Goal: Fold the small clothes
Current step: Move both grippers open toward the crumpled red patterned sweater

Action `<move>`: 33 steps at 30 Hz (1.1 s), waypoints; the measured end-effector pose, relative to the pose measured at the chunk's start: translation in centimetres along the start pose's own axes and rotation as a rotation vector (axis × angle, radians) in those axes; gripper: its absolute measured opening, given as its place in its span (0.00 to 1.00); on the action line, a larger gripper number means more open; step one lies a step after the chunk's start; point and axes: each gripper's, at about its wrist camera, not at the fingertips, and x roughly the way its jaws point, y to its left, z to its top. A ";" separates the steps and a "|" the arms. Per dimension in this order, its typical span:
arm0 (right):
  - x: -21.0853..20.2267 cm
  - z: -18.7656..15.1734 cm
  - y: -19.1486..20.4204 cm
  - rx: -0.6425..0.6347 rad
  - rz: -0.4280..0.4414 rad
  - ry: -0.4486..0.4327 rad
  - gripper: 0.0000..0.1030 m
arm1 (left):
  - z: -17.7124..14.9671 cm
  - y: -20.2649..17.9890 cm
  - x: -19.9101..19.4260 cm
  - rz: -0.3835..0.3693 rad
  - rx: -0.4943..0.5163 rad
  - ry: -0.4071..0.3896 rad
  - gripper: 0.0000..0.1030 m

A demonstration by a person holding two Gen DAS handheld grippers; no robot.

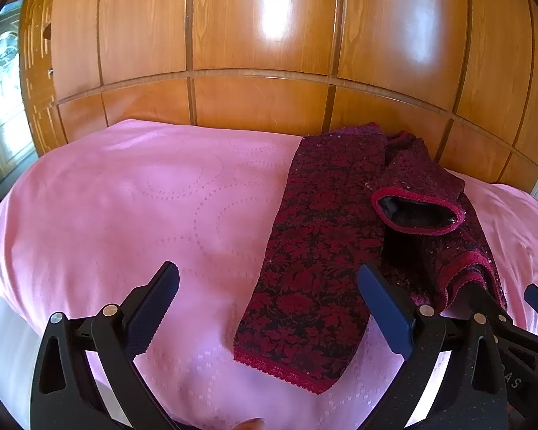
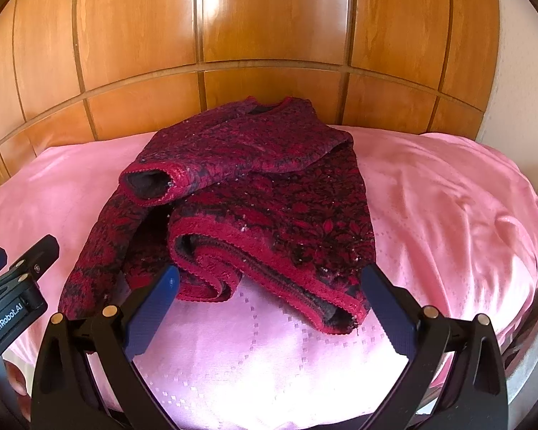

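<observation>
A small dark red floral sweater (image 1: 326,236) lies partly folded on a pink bedcover (image 1: 143,208). One side is folded over lengthwise, and a sleeve with a red cuff (image 1: 418,211) lies across the top. In the right wrist view the sweater (image 2: 269,193) sits straight ahead, its cuff (image 2: 150,182) at left and its red hem (image 2: 269,268) rumpled toward me. My left gripper (image 1: 269,308) is open and empty, just short of the sweater's near end. My right gripper (image 2: 269,308) is open and empty, just before the hem. It also shows at the right edge of the left wrist view (image 1: 502,308).
A glossy wooden panelled wardrobe (image 1: 269,53) stands right behind the bed. A window (image 1: 0,71) is at far left. The pink cover (image 2: 448,215) runs bare to the right of the sweater. The left gripper (image 2: 18,265) shows at the left edge of the right wrist view.
</observation>
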 end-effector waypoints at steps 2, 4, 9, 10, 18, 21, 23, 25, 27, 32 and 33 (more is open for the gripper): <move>-0.1 0.0 0.1 0.001 0.004 0.001 0.98 | 0.1 -0.1 -0.1 0.002 0.003 0.001 0.96; -0.2 -0.2 0.1 0.005 0.015 0.003 0.98 | 0.1 -0.1 -0.1 0.004 0.007 0.004 0.96; -0.5 -0.6 0.6 -0.016 0.030 0.001 0.98 | 0.3 -0.3 0.1 0.004 0.011 0.015 0.96; -0.5 -0.7 0.7 -0.019 0.030 0.002 0.98 | 0.2 -0.3 0.1 0.005 0.013 0.014 0.96; -0.6 -1.0 0.9 -0.036 0.025 0.017 0.98 | 0.4 -0.1 0.0 0.010 0.005 0.015 0.96; -0.2 -1.1 0.8 -0.037 0.012 0.034 0.98 | 0.5 0.0 0.1 0.012 0.003 0.017 0.96; -0.1 -1.2 0.7 -0.038 0.009 0.043 0.98 | 0.6 0.0 0.1 0.013 0.003 0.017 0.96; -0.2 -1.2 0.7 -0.045 0.009 0.037 0.98 | 0.6 0.0 0.1 0.015 0.004 0.018 0.96; -0.3 -1.1 0.8 -0.049 0.009 0.029 0.98 | 0.6 0.1 0.1 0.014 0.003 0.019 0.96; -0.3 -0.9 0.7 -0.050 0.017 0.023 0.98 | 0.5 0.1 0.1 0.014 0.013 0.022 0.96; -0.3 -0.9 0.7 -0.047 0.018 0.022 0.98 | 0.5 0.1 0.2 0.013 0.015 0.024 0.96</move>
